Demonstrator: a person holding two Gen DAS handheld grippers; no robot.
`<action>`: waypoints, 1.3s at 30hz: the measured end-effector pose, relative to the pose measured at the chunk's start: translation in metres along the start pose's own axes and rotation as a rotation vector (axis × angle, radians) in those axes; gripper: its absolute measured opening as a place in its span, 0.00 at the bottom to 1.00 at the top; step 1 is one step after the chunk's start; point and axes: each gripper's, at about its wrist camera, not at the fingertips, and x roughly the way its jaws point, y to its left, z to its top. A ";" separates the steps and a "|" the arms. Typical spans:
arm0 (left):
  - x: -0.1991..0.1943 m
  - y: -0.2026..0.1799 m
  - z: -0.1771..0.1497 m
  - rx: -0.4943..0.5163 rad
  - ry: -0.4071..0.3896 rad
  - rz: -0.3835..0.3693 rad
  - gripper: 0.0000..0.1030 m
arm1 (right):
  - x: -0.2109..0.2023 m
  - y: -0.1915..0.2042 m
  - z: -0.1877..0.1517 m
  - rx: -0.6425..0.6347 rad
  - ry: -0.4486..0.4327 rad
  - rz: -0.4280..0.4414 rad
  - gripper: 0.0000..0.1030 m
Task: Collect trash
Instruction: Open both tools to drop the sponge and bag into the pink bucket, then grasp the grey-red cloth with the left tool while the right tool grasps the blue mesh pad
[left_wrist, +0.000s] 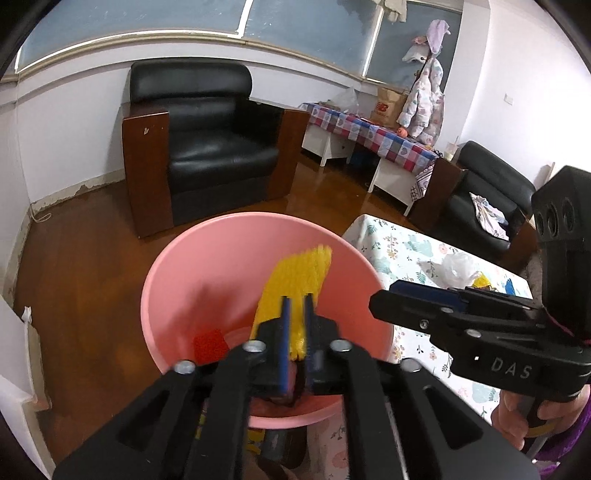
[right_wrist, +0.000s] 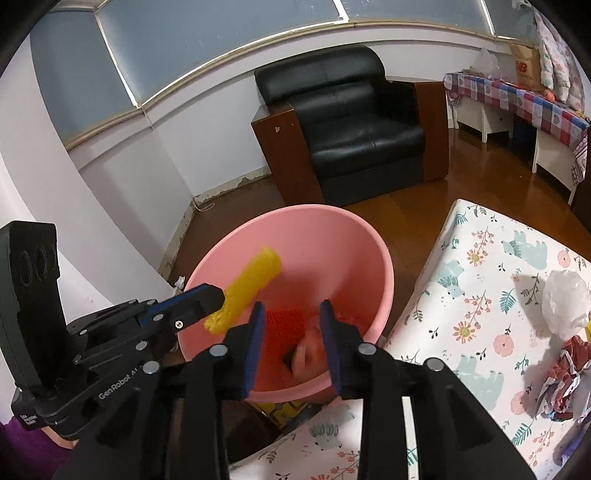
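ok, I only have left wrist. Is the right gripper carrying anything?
Observer: No. The right gripper has its jaws apart with nothing between them, above the pink basin.
Operator: What's still on the table?
Observer: Near the clear plastic bag, a crumpled red and white wrapper lies on the flowered tablecloth.
Operator: Is the yellow foam free of the left gripper?
Observer: Cannot tell. Seen from the side, the yellow foam sleeve sits right at the tip of the left gripper, over the basin.
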 end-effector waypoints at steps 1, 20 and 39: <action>0.000 0.000 0.000 -0.001 -0.001 0.000 0.26 | -0.001 -0.001 -0.001 0.001 0.000 -0.001 0.30; -0.004 -0.033 -0.002 0.013 0.045 -0.090 0.31 | -0.066 -0.034 -0.039 0.067 -0.048 -0.103 0.39; 0.019 -0.142 -0.013 0.216 0.120 -0.219 0.31 | -0.188 -0.141 -0.108 0.285 -0.180 -0.391 0.40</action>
